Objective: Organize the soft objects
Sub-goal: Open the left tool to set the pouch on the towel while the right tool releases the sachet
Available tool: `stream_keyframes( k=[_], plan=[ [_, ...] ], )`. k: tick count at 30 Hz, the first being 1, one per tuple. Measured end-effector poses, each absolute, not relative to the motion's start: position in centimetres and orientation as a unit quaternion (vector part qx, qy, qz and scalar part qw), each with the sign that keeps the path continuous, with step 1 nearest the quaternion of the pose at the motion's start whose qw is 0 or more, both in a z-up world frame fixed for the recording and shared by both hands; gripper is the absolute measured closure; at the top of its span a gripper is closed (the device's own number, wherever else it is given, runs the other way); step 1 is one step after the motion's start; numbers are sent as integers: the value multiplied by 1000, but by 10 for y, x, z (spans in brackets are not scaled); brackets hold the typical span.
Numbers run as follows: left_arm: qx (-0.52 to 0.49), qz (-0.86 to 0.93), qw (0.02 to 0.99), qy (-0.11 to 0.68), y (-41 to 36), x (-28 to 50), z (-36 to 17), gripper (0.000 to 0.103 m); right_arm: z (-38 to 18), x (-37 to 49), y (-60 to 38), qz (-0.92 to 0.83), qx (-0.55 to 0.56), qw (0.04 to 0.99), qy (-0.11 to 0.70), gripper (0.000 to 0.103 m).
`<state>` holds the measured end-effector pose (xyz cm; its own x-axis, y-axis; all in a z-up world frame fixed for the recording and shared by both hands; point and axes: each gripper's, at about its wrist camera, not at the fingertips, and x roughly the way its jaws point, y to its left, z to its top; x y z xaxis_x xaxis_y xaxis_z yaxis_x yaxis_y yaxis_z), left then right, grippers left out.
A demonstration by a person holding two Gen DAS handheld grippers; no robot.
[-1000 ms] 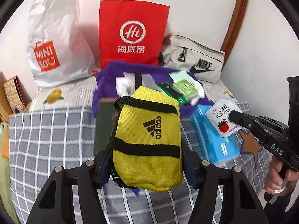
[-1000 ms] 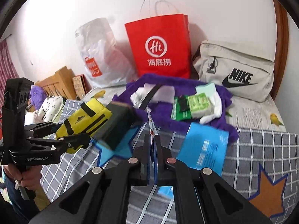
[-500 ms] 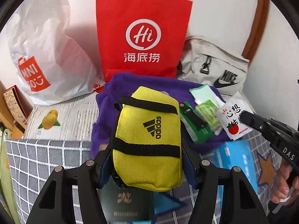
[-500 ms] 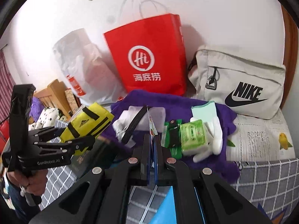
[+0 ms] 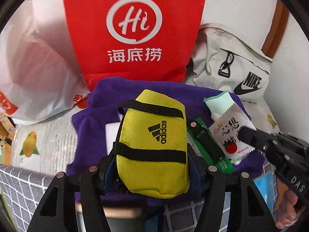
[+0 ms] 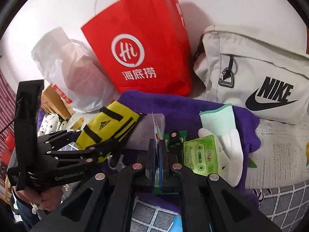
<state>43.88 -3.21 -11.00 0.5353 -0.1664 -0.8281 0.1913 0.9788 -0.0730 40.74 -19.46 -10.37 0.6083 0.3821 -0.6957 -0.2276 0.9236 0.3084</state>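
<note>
Left wrist: purple blanket point(image 5: 92, 127) on checked bedspread point(image 5: 21, 183)

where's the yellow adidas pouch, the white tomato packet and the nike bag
yellow adidas pouch point(image 5: 154, 145), left wrist view, on its front by the logo
white tomato packet point(image 5: 229, 133), left wrist view, on its printed face
nike bag point(image 6: 256, 73), right wrist view, on its beige front panel
</note>
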Motion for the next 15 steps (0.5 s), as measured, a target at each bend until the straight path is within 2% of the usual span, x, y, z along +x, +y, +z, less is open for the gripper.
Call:
stream_keyframes(
  k=[11,15],
  plan=[
    [14,-91,862,498,-35,461,-134,40,-126,422,-208,144,88,879,446,100],
    [14,-90,861,500,-36,462,-135,37,-125,422,-210,130,74,883,445,96]
  ],
)
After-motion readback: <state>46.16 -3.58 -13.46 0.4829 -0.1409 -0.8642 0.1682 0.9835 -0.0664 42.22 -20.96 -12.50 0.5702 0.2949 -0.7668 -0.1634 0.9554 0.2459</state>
